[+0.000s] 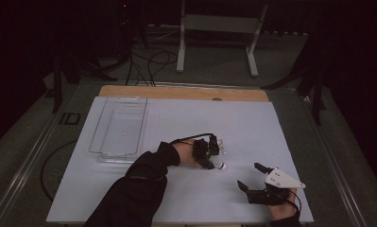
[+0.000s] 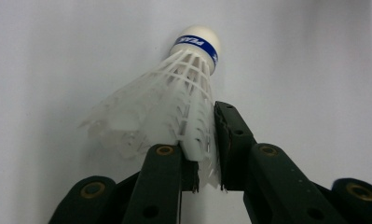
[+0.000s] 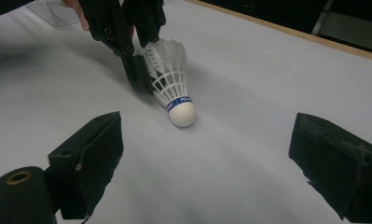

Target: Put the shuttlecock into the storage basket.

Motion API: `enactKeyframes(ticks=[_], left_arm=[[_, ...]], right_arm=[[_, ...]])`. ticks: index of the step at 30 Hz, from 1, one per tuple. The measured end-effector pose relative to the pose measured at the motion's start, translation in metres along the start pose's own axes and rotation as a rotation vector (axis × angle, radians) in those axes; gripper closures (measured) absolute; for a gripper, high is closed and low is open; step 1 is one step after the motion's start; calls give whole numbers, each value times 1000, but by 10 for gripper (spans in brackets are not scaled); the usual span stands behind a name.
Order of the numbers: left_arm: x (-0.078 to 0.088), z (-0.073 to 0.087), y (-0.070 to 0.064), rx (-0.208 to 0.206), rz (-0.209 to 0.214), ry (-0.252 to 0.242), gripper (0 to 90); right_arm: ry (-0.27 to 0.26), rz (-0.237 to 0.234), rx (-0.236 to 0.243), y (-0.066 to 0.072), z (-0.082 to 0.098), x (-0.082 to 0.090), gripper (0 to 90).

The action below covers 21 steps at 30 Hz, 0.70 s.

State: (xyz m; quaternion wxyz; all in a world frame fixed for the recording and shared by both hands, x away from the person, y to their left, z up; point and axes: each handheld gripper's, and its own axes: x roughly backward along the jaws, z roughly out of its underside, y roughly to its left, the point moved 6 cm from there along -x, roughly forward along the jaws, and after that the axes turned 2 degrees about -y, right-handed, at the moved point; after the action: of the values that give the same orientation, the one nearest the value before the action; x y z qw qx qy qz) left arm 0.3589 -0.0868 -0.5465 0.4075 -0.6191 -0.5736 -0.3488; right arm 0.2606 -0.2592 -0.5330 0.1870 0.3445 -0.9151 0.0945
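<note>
Two handheld grippers work over a white tabletop (image 1: 252, 127). On the left gripper (image 2: 206, 154), the two black fingers (image 2: 232, 140) are clamped on the rim of a white plastic shuttlecock (image 2: 174, 102), pinching one side of its skirt between their pads. The shuttlecock extends beyond the fingertips, its rounded white cork end with a blue band pointing away from them and resting on the tabletop. Seen from the right gripper view, the shuttlecock (image 3: 172, 74) leans with its cork down, directly ahead of the right gripper (image 3: 211, 158) and between the lines of its two fingers (image 3: 88, 163), which stand wide apart, holding nothing. A clear plastic tray (image 1: 99, 142) lies well away from both grippers.
</note>
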Motion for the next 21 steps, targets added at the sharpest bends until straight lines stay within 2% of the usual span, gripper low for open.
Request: enactKeyframes(ticks=[5, 21], left_arm=[[2, -2, 0, 4, 9, -8, 886], [11, 4, -2, 24, 11, 24, 897]], right_arm=[[1, 0, 0, 0, 0, 0, 99], [-1, 2, 0, 0, 0, 0, 99]])
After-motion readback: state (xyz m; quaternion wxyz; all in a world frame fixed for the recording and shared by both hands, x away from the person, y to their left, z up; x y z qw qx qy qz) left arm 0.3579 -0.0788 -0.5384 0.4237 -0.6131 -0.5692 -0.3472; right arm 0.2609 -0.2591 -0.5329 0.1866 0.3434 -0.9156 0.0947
